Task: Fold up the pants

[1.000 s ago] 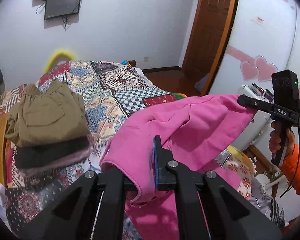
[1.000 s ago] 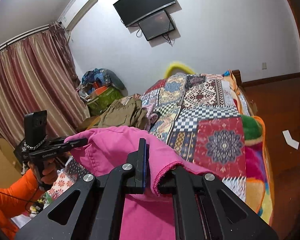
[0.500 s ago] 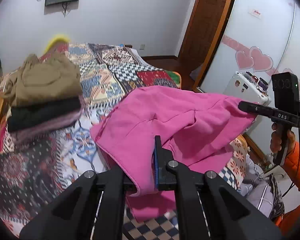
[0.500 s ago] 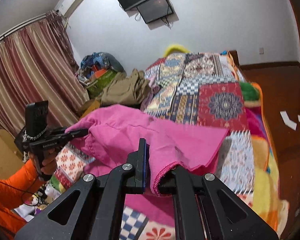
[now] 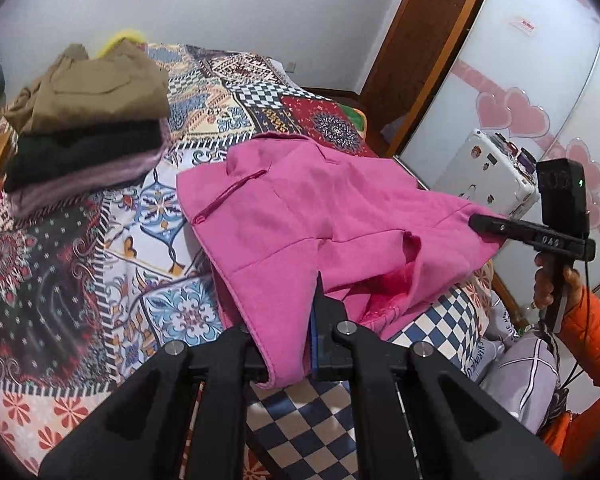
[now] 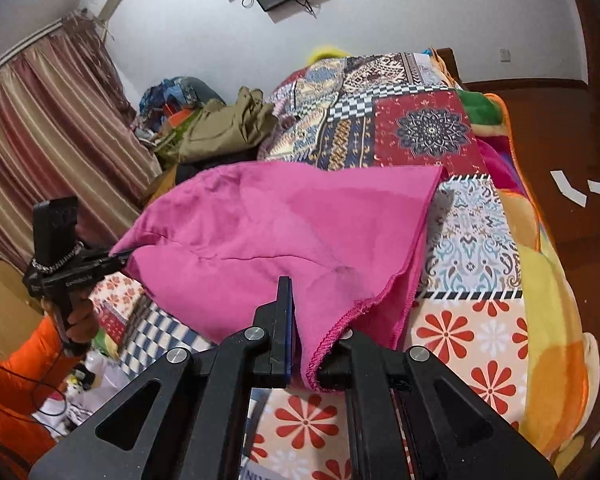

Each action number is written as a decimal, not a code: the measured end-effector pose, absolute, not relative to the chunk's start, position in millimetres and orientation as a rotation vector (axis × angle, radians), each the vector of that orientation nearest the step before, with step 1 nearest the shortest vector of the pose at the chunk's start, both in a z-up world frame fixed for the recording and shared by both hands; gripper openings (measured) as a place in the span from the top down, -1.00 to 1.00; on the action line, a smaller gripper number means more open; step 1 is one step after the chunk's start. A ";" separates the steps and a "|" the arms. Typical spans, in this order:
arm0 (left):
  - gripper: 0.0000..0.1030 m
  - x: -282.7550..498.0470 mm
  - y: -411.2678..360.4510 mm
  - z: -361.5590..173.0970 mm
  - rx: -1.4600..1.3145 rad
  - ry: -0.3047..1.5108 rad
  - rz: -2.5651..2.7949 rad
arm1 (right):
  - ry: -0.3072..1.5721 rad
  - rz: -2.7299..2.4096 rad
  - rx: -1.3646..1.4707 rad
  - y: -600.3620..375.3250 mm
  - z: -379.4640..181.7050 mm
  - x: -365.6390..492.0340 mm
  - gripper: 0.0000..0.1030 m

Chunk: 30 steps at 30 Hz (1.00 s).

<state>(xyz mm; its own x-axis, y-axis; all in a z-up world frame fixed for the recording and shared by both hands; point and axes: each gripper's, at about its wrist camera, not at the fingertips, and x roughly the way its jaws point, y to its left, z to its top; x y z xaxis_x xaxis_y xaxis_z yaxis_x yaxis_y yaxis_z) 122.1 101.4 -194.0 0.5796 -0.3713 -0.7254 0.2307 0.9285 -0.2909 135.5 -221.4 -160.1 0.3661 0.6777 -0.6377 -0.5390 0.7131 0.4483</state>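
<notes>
Patchwork-covered bed is carrying the pink pants beside a folded clothes stack; left gripper and right gripper fingers are clamping the pants' near edge.

The pants lie on the bed; a clothes stack sits at their 10 o'clock.
</notes>
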 end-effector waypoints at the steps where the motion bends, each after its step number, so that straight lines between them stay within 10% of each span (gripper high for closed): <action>1: 0.87 122.4 102.3 -195.5 -0.180 0.888 -0.354 | 0.912 0.785 0.171 -220.6 -163.4 135.8 0.92; 13: 0.16 132.8 109.1 -184.5 -0.177 0.883 -0.325 | 0.961 0.799 0.180 -221.7 -170.8 135.3 0.86; 19: 0.11 146.6 113.7 -183.8 -0.227 0.893 -0.339 | 0.962 0.799 0.274 -230.6 -169.2 146.6 0.09; 25: 0.11 153.1 114.0 -187.4 -0.251 0.911 -0.346 | 0.995 0.808 0.312 -228.5 -173.2 164.4 0.14; 30: 0.51 152.9 109.5 -189.0 -0.236 0.920 -0.348 | 0.974 0.789 0.277 -219.8 -171.2 167.0 0.76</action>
